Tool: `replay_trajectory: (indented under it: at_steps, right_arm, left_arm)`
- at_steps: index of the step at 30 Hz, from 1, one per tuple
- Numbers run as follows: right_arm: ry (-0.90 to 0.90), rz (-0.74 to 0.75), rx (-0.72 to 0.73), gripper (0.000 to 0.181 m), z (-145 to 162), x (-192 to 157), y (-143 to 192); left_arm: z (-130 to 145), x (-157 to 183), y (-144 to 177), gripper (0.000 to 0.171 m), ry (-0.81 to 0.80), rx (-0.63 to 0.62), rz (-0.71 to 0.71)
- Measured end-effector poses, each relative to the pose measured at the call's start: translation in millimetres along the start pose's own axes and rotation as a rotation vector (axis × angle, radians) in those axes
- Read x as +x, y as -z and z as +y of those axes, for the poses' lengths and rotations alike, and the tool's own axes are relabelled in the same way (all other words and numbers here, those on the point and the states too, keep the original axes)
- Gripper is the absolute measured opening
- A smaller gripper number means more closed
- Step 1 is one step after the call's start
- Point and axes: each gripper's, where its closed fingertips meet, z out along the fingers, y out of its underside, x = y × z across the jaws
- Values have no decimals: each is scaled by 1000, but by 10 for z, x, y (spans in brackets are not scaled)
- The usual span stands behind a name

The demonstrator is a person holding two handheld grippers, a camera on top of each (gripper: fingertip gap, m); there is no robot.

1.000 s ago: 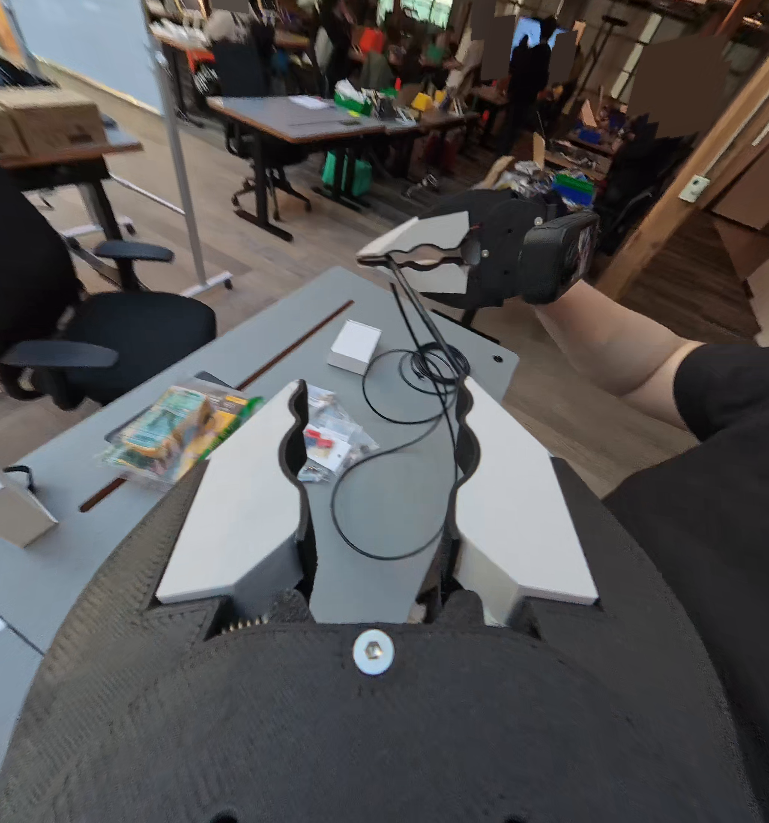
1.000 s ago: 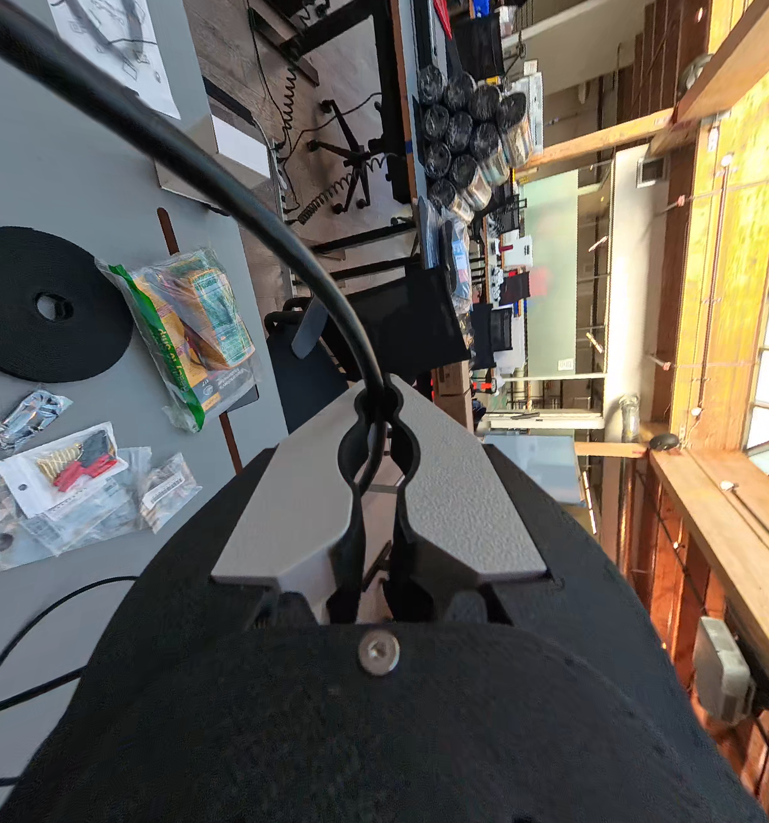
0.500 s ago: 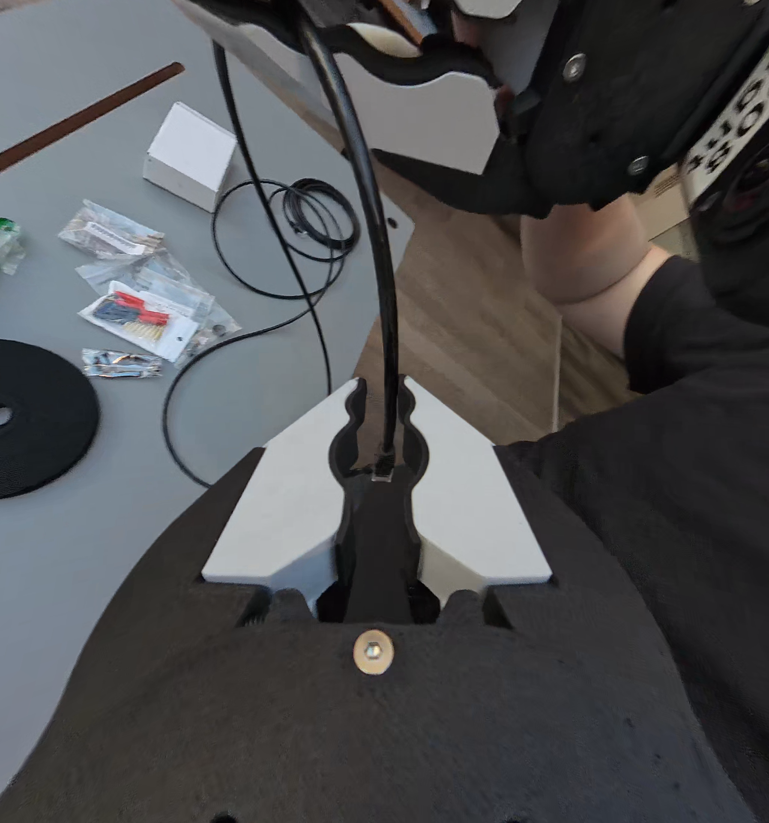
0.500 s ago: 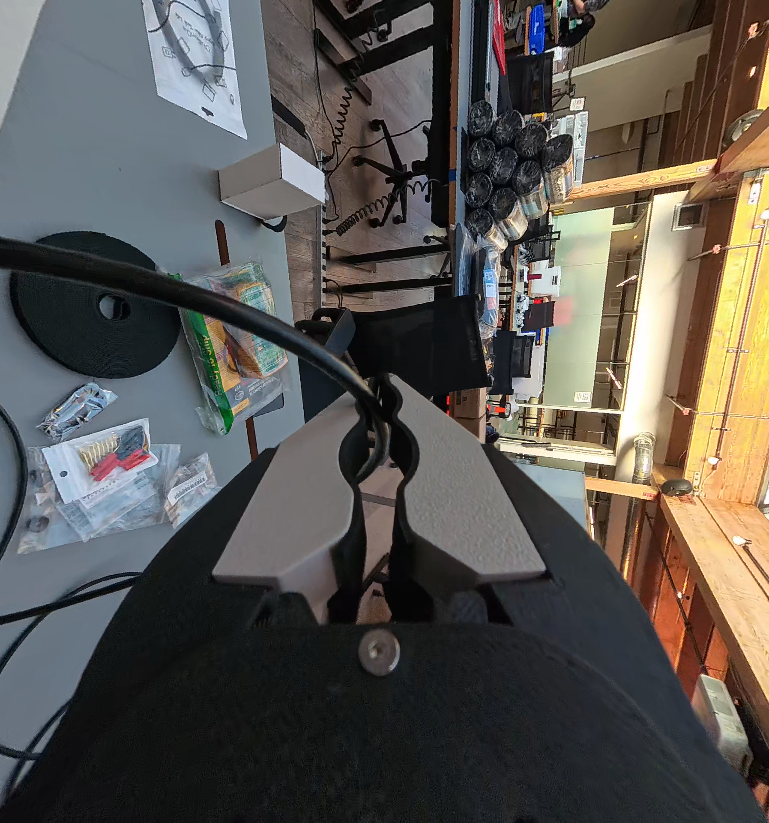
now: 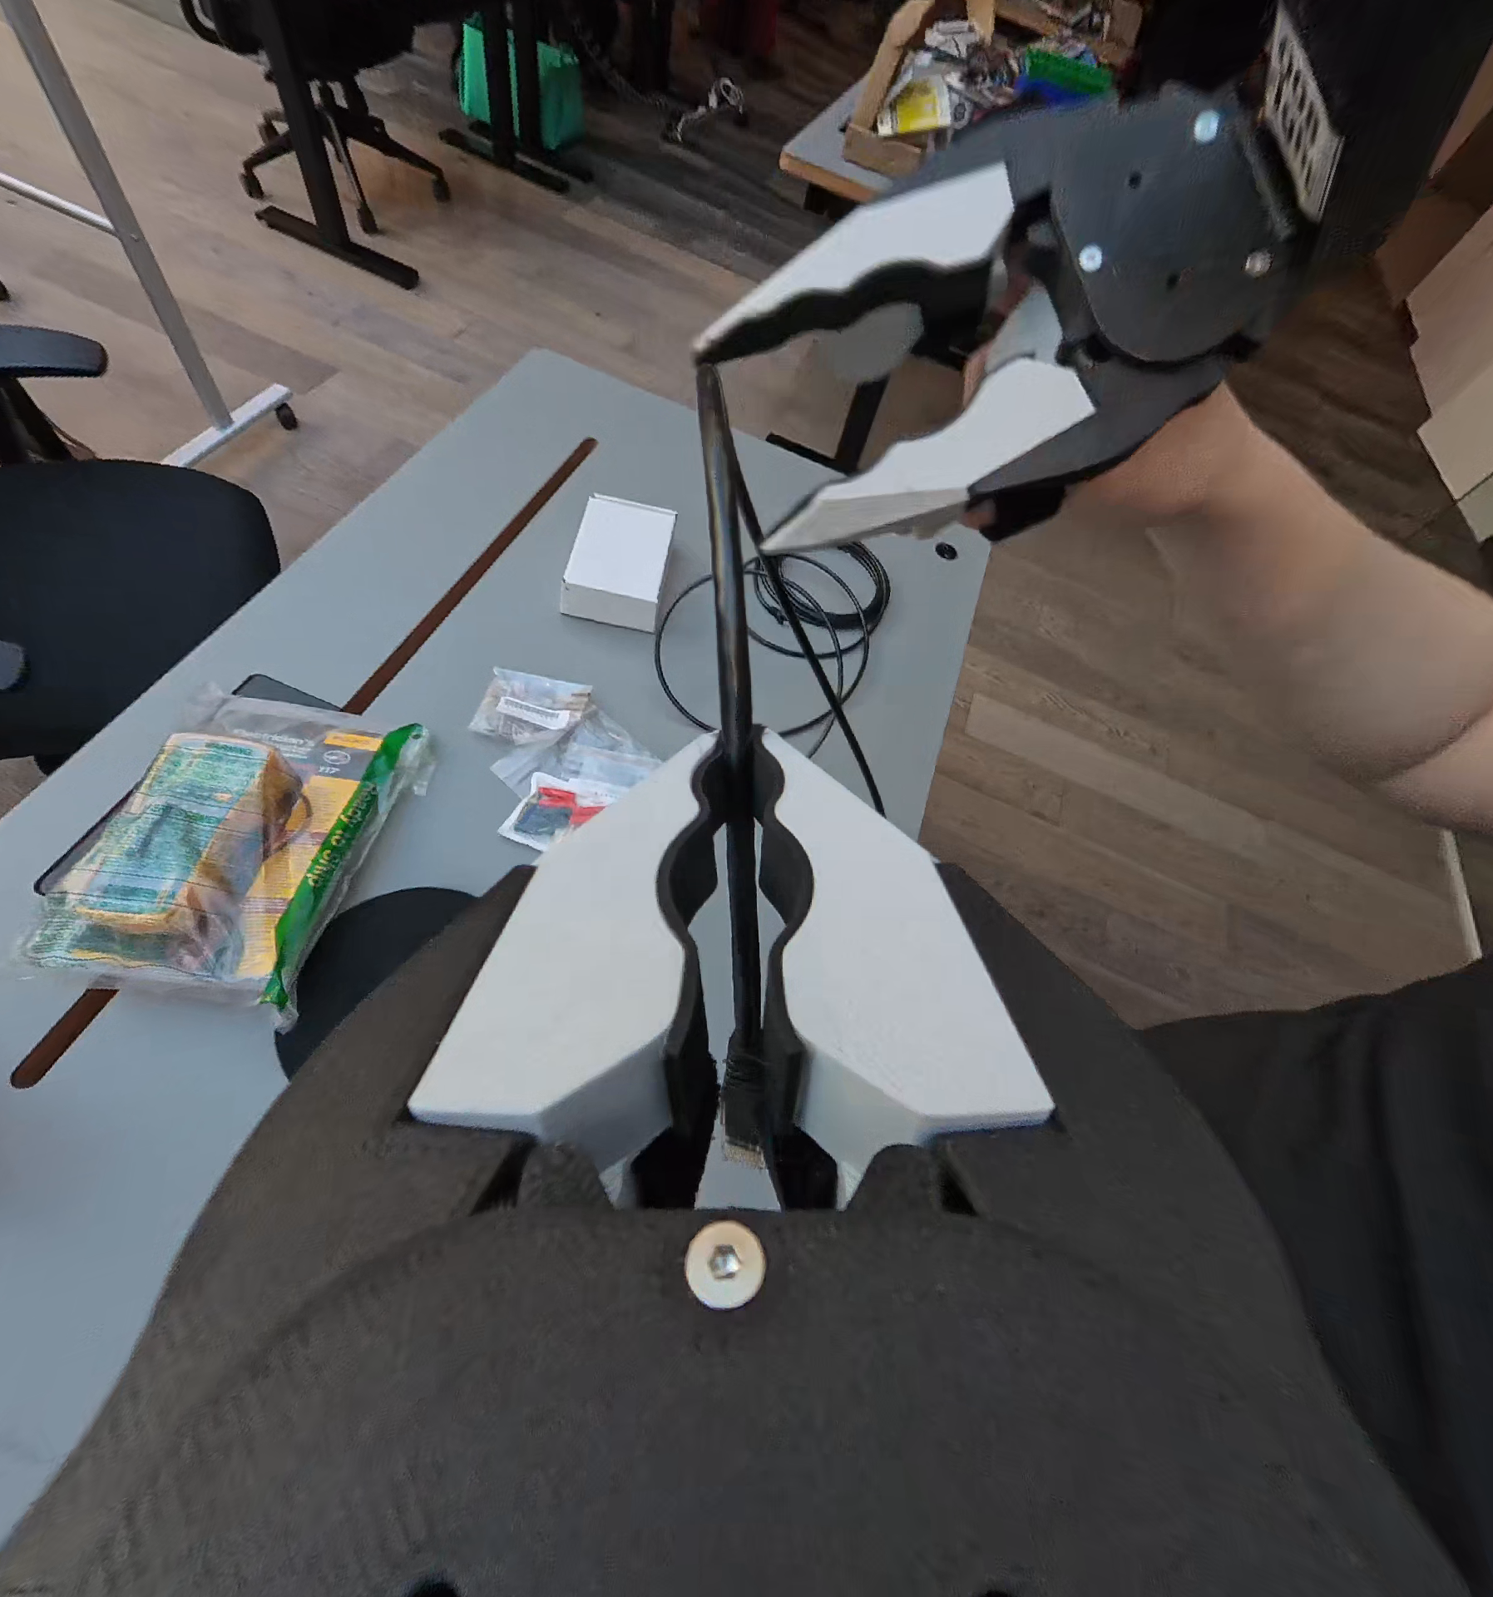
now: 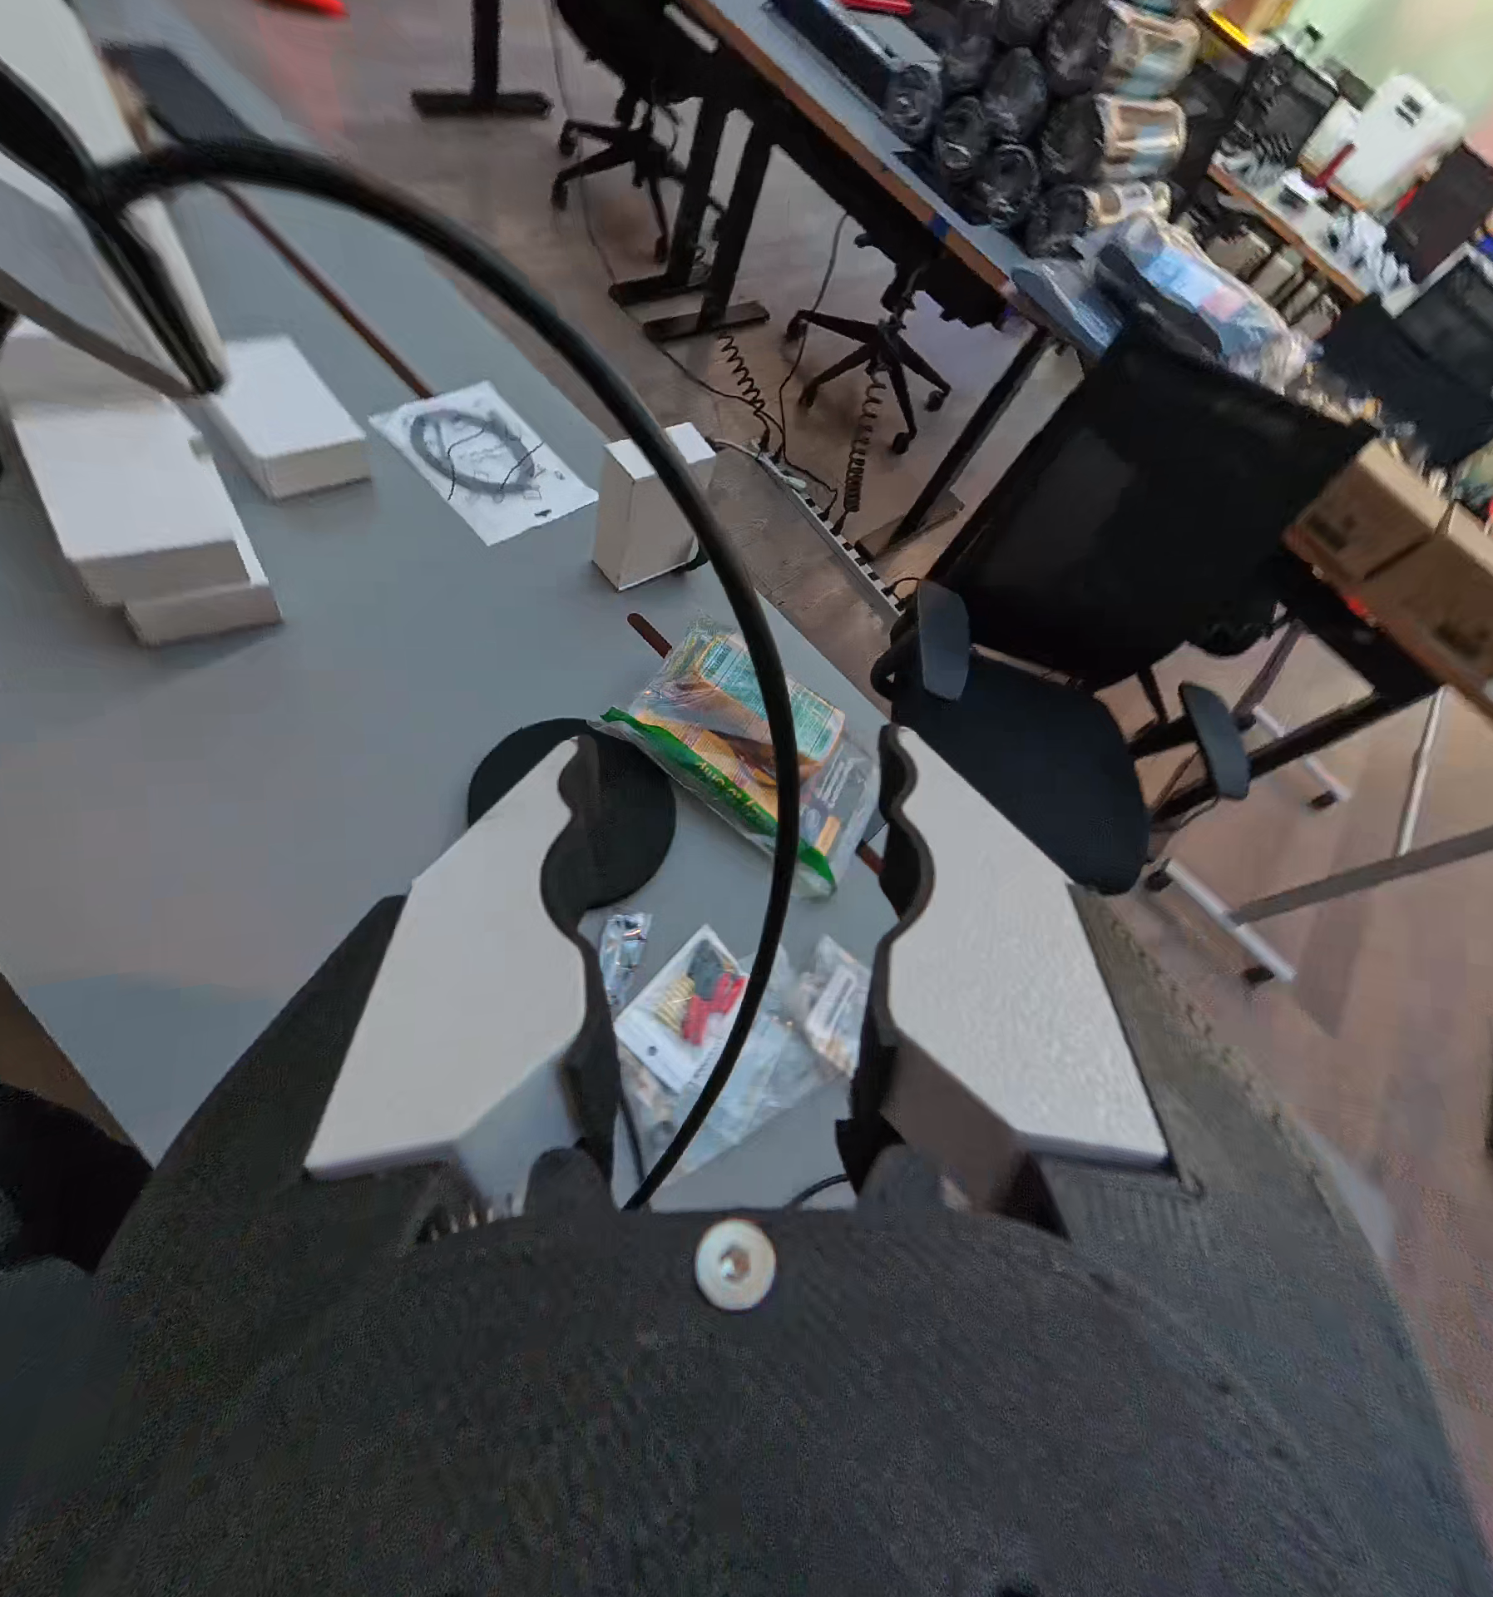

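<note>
My left gripper (image 5: 736,743) is shut on a black cable (image 5: 730,562), above the grey table (image 5: 380,605). The cable's plug (image 5: 743,1115) sits deep between the fingers near their base. The cable rises from my left fingertips to my right gripper (image 5: 734,449), which is open with the cable passing loosely by its upper finger. In the right wrist view my right gripper (image 6: 736,747) is open and the cable (image 6: 779,778) arcs freely between its fingers from the left gripper (image 6: 107,186) at the upper left. The rest of the cable lies coiled (image 5: 820,596) on the table.
On the table lie a green and yellow packet (image 5: 224,847), small clear bags of parts (image 5: 570,778), a white box (image 5: 617,562) and a black tape roll (image 5: 362,959). White boxes (image 6: 146,518) and a printed sheet (image 6: 483,458) lie farther along. A black office chair (image 6: 1071,691) stands beside the table.
My left gripper, open a second ago, has shut on the cable near its plug. My right gripper, which held the cable, has opened and let it go.
</note>
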Motion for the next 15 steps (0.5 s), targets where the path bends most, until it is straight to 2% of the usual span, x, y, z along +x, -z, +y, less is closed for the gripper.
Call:
replay_trajectory:
  at_steps: [2,4,5,7,10,12,13,14,15]
  right_arm:
    - [-254,73,81,71,454,150,201]
    - [-510,129,193,77,1010,117,302]
    - [-626,152,223,86,1321,27,273]
    - [-814,137,186,94,1916,-349,77]
    - [-945,103,88,93,2554,-984,-301]
    - [-940,87,-30,81,2883,-1328,-443]
    - [-938,113,-43,71,2979,-1395,-446]
    - [-945,131,-32,50,3018,-1419,-419]
    - [-946,105,18,16,2955,-1435,-380]
  left_arm:
    - [-105,-52,68,0,16,46,12]
    - [-222,-95,154,0,12,92,5]
    - [-272,-119,193,0,7,104,-2]
    - [-380,-152,258,0,9,122,-3]
    - [-504,-214,341,0,-18,119,-29]
    - [-558,-265,417,0,-32,113,-56]
    - [-581,-291,465,0,-35,115,-70]
    - [-591,-317,515,0,-39,113,-84]
    - [-586,-352,569,0,-44,108,-102]
